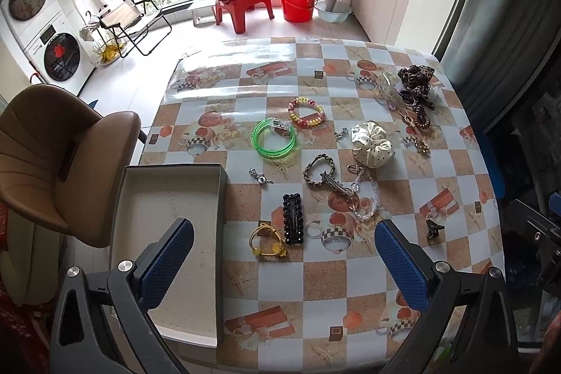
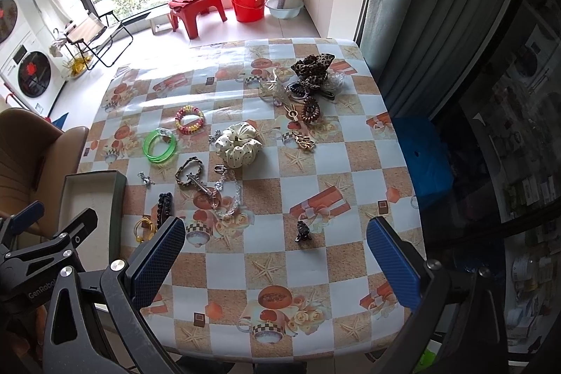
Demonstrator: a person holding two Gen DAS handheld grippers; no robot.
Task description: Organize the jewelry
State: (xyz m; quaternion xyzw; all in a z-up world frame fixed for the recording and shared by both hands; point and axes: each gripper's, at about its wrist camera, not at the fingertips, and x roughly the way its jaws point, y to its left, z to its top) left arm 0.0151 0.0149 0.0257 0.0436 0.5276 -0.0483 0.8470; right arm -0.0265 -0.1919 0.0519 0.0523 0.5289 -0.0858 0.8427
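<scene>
Two grippers are held above the near edge of the table (image 1: 315,283), and nothing is pinched by either: the left gripper (image 1: 284,255) is spread wide, with the open box (image 1: 168,195) under its left finger, and the right gripper (image 2: 275,255) is spread just as wide over bare cloth. The box is taken as the landmark; it appears empty, so the sorting is judged not yet begun. Just right of the box lie the yellow hair tie (image 1: 268,242) and the black beaded clip (image 1: 293,218), side by side. A little farther from the box the green bangles (image 1: 275,139) are stacked, with the pink and yellow bead bracelet (image 1: 306,113) just beyond them. Well to the right of the box the cream scrunchie (image 1: 372,140) is seen, and the small black claw clip (image 2: 302,232) lies alone near the right gripper. The beaded clip is judged stiff and light, and is best taken across its narrow width at mid-length. The bangles are likely rigid and slippery, so a grip across the rim is advised. The scrunchie is soft and can be pinched anywhere in its folds.
</scene>
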